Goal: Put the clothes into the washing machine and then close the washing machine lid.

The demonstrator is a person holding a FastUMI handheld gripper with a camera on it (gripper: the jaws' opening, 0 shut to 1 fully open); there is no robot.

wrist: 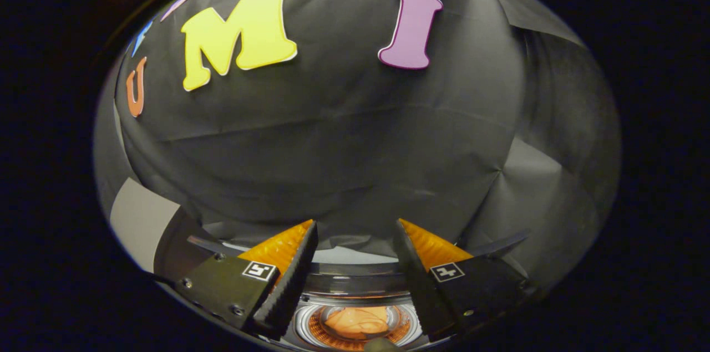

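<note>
The clothes (358, 322) lie in the drum (310, 330) of the washer (355, 285), below and between the fingers of the gripper (355, 224), well short of their tips. They show as a crumpled orange bundle, soft folds lit from above, sitting in the middle of the drum floor. Around the bundle the drum's bottom is a ring of ribbed, perforated metal that picks up an orange glow, and a paler shiny ring circles that.

Above the drum runs the washer's dark opening rim, curving from one finger to the other, with a pale strip of the machine's top just past it. The opening is uncovered, and a thin dark curved edge juts out on each side behind the fingers; what it belongs to cannot be told.

The gripper's fingers stand wide apart with nothing between them, touching no object, their tips held over the far rim.

Beyond the washer hangs the creased black cloth wall (355, 136), with a pale panel (136, 219) near the gripper's left finger.
</note>
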